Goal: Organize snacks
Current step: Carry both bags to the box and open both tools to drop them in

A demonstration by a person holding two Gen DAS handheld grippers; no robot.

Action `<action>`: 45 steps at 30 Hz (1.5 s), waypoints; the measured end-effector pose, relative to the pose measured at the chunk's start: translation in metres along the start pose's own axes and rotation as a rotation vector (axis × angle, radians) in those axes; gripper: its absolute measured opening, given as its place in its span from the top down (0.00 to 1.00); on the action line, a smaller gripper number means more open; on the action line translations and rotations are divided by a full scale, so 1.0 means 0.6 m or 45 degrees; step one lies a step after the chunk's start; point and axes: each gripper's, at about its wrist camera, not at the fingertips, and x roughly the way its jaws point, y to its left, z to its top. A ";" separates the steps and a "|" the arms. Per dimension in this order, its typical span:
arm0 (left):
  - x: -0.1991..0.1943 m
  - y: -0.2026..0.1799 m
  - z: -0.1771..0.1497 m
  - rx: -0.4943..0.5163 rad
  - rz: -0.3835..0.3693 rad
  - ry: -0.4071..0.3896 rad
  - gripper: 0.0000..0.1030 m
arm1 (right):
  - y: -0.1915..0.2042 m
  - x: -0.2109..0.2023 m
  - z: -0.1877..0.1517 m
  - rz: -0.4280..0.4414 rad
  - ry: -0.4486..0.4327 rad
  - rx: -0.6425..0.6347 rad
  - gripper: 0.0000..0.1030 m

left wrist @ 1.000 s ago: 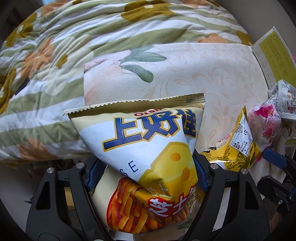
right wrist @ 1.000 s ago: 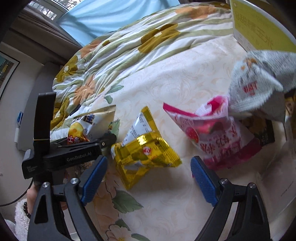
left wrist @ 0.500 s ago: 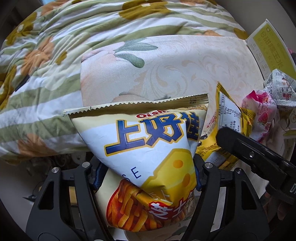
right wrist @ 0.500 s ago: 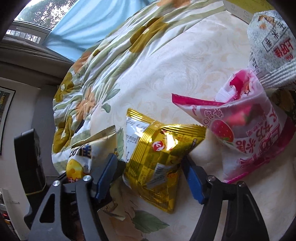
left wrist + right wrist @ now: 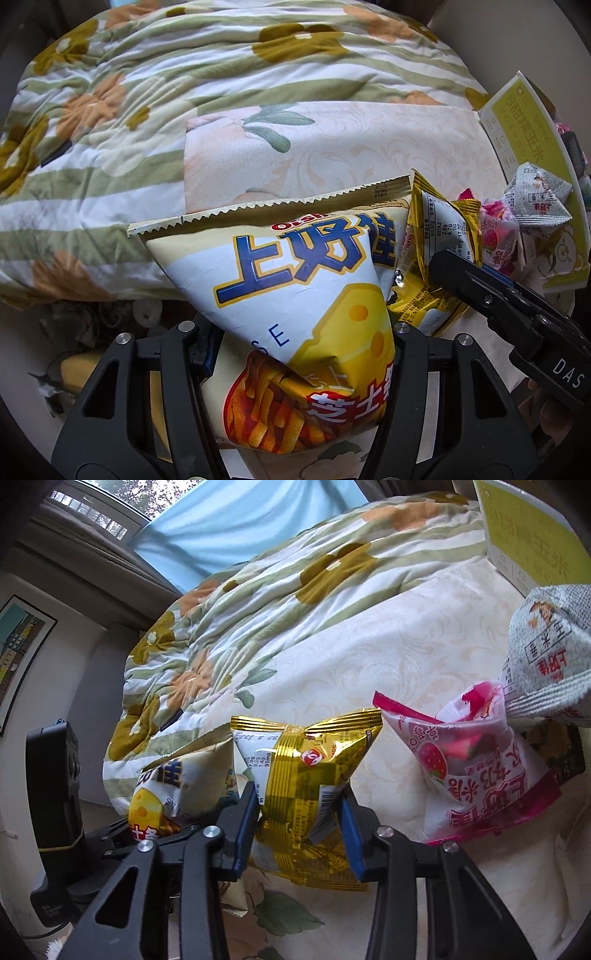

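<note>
My left gripper (image 5: pixel 301 339) is shut on a white and yellow cheese-stick snack bag (image 5: pixel 295 295) and holds it at the near edge of the cream bedsheet (image 5: pixel 369 147). The same bag shows in the right wrist view (image 5: pixel 177 786). My right gripper (image 5: pixel 301 819) is shut on a gold foil snack bag (image 5: pixel 306 775), squeezing its lower half. That gold bag sits just right of the cheese bag in the left wrist view (image 5: pixel 436 258), with the right gripper's black body in front of it.
A pink strawberry snack bag (image 5: pixel 480 768) lies right of the gold bag, with a grey-white packet (image 5: pixel 546 657) above it. A yellow-green box (image 5: pixel 528 528) stands at the far right. A rumpled flowered quilt (image 5: pixel 295 590) covers the bed's far side.
My right gripper moved left onto the gold bag and closed on it, from wide open. The left gripper kept hold of the cheese bag and drifted slightly.
</note>
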 end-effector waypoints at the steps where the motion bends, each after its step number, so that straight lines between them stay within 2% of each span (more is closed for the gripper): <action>1: -0.013 -0.001 0.000 -0.004 0.002 -0.016 0.47 | 0.003 -0.009 0.001 0.011 -0.011 -0.010 0.63; 7: -0.111 -0.031 0.001 -0.043 0.038 -0.145 0.47 | 0.017 -0.090 0.009 0.085 -0.096 -0.102 0.63; 11: -0.185 -0.076 0.008 -0.065 0.047 -0.258 0.47 | 0.021 -0.177 0.026 0.141 -0.187 -0.182 0.63; 15: -0.249 -0.151 0.018 -0.068 0.027 -0.363 0.47 | -0.002 -0.267 0.049 0.182 -0.262 -0.222 0.63; 19: -0.285 -0.254 0.028 -0.042 -0.033 -0.427 0.47 | -0.055 -0.363 0.069 0.163 -0.332 -0.247 0.63; 23: -0.286 -0.373 0.039 -0.002 -0.103 -0.451 0.47 | -0.128 -0.447 0.089 0.107 -0.383 -0.254 0.63; 29: -0.252 -0.551 0.048 0.065 -0.198 -0.438 0.47 | -0.255 -0.531 0.120 0.032 -0.421 -0.209 0.63; 37: -0.171 -0.748 0.065 0.145 -0.230 -0.381 0.46 | -0.394 -0.597 0.141 -0.072 -0.434 -0.167 0.63; 38: -0.161 -0.764 0.067 0.150 -0.222 -0.381 0.45 | -0.405 -0.601 0.145 -0.081 -0.434 -0.158 0.63; 40: -0.143 -0.788 0.069 0.149 -0.201 -0.375 0.29 | -0.433 -0.610 0.151 -0.092 -0.426 -0.139 0.63; 41: -0.136 -0.796 0.068 0.148 -0.186 -0.370 0.09 | -0.444 -0.610 0.153 -0.097 -0.419 -0.128 0.63; 42: -0.133 -0.800 0.066 0.147 -0.179 -0.376 0.00 | -0.453 -0.610 0.154 -0.099 -0.413 -0.119 0.63; 45: -0.134 -0.799 0.058 0.158 -0.159 -0.386 0.00 | -0.469 -0.608 0.156 -0.097 -0.397 -0.105 0.63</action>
